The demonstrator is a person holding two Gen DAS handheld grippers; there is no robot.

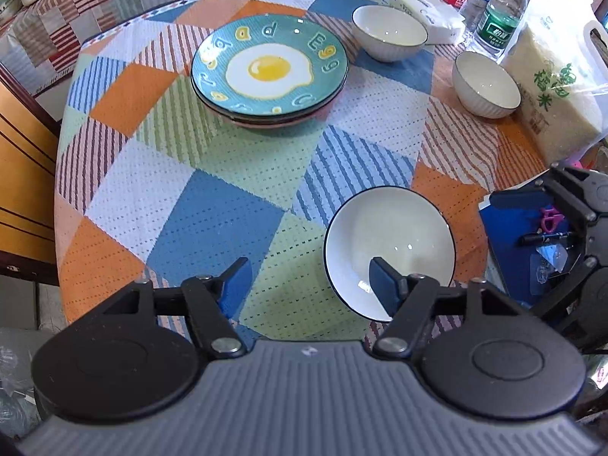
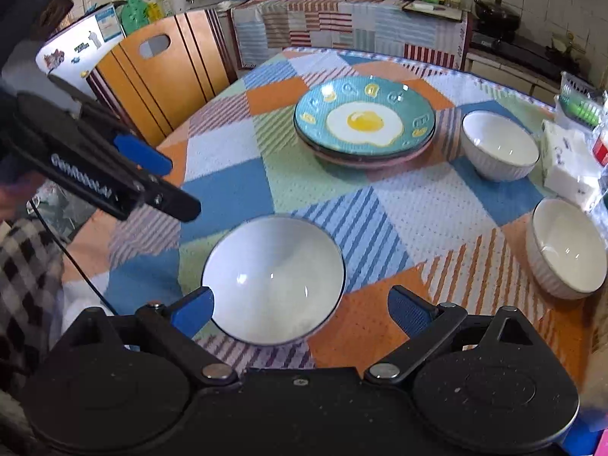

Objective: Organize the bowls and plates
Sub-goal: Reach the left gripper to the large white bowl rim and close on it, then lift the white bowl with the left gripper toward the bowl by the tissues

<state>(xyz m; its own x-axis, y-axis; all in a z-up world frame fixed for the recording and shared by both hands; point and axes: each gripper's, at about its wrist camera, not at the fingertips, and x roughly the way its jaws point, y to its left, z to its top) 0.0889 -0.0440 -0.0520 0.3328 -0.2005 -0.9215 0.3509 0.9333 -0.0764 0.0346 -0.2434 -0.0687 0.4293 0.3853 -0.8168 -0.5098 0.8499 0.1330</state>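
A stack of plates (image 1: 269,72) with a teal fried-egg plate on top sits mid-table; it also shows in the right wrist view (image 2: 364,121). A white bowl with a dark rim (image 1: 391,239) stands near the front edge, also in the right wrist view (image 2: 273,277). Two ribbed white bowls stand at the right: one far (image 1: 389,32) (image 2: 499,144), one nearer (image 1: 486,83) (image 2: 568,247). My left gripper (image 1: 309,285) is open, its right finger over the near bowl's rim. My right gripper (image 2: 300,309) is open just in front of that bowl.
The round table has a patchwork cloth (image 1: 212,174). Water bottles (image 1: 503,11), a tissue pack (image 1: 429,11) and a rice bag (image 1: 558,76) crowd the far right. A wooden chair (image 2: 163,72) stands at the left. A blue tray (image 1: 532,235) with small items lies at the right.
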